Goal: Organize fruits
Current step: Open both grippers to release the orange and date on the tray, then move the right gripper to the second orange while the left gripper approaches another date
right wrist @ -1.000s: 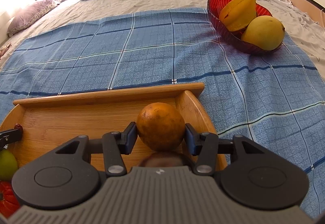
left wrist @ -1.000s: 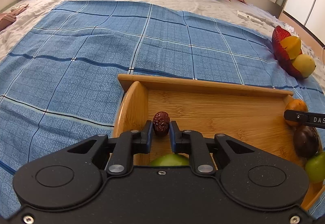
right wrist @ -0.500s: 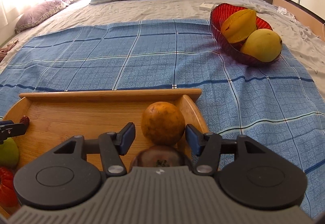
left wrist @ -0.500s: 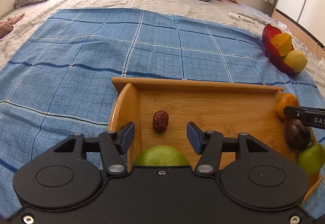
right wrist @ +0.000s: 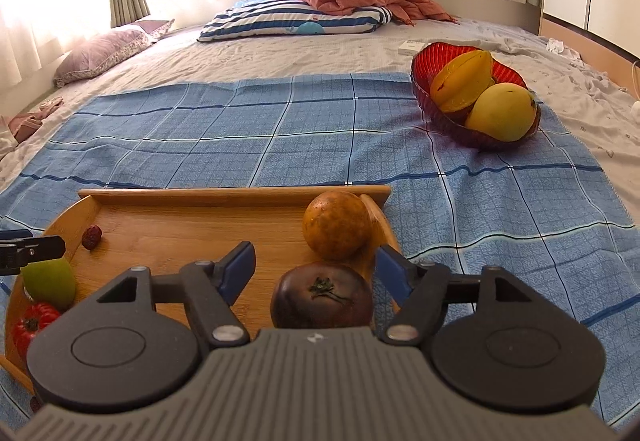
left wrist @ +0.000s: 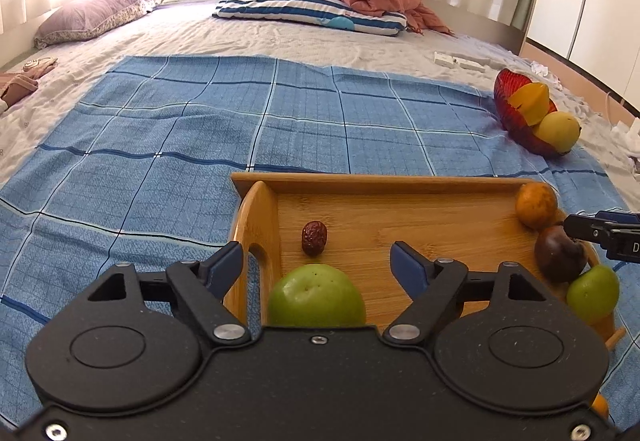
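A: Which step is in hand?

B: A release, as it is judged. The left gripper (left wrist: 316,261) is seen with its jaws opening wide and nothing pressed by the pads; the red date (left wrist: 314,238) lies free on the wooden tray (left wrist: 400,183), just past the fingertips, near the tray's left wall. The right gripper (right wrist: 314,265) is likewise opening, and nothing is held there either; the orange-brown round fruit (right wrist: 337,225) rests in the tray's far right corner, clear of both pads.

A: And what is called for next?

B: More fruit is probably to be fetched. The red bowl (right wrist: 424,61), well apart at the far right on the blue checked cloth (right wrist: 240,129), is the likely source, so a reach across the cloth with the jaws kept wide would be needed. The mango (right wrist: 502,113) looks broad and smooth, and a centred grip is advised.

A: How many things are counted?

B: On the tray, six fruits are made out: one date, one orange-brown fruit, one dark purple fruit (right wrist: 322,297), two green fruits (one at the left (left wrist: 316,297), one at the near right (left wrist: 593,293)) and one red tomato (right wrist: 30,325). A further orange scrap at the left view's lower right edge cannot be identified. In the bowl, two are counted: one starfruit (right wrist: 462,79) and one mango. One tray, one bowl, one cloth.
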Available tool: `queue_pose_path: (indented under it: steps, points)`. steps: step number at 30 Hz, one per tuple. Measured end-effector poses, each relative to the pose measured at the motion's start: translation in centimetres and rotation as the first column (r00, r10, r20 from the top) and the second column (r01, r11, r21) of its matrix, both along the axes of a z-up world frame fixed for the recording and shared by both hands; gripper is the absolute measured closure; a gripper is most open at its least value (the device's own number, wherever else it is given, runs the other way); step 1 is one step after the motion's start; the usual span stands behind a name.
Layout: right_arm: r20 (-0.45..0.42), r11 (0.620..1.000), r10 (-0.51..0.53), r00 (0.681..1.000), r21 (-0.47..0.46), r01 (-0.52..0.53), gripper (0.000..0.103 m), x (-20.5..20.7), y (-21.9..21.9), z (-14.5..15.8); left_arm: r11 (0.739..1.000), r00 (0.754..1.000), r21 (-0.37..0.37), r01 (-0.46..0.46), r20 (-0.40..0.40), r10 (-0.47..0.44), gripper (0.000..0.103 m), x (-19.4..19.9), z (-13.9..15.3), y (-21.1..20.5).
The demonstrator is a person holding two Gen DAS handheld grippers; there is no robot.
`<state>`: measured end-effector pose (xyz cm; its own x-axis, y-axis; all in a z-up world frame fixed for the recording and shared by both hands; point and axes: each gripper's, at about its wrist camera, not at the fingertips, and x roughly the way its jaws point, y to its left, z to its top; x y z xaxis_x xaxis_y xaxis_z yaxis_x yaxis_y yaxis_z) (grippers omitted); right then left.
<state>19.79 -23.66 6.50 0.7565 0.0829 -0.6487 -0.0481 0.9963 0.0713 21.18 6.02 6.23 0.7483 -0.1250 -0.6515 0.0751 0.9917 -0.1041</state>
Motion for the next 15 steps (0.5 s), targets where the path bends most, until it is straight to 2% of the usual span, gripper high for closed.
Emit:
queue_pose_path:
  steps: [4,9,15]
  points:
    - [0.05,1.0,0.028,0.998,-0.015,-0.027,0.016,-2.0,0.6,0.3,1.0,0.998,0.008,0.017,0.053,-0.017,0.014,-2.2,0.6,-0.5]
    - [0.113,0.998,0.06,0.992,-0.039,-0.055,0.013,-4.8,1.8,0.4,0.999,0.993,0.033,0.035,0.116,-0.039,0.011,-5.1,0.9,-1.4]
    - [0.172,0.997,0.066,0.983,-0.053,-0.058,0.008,-7.4,2.8,0.1,0.998,0.984,0.026,0.048,0.17,-0.052,0.007,-8.2,1.0,-2.1]
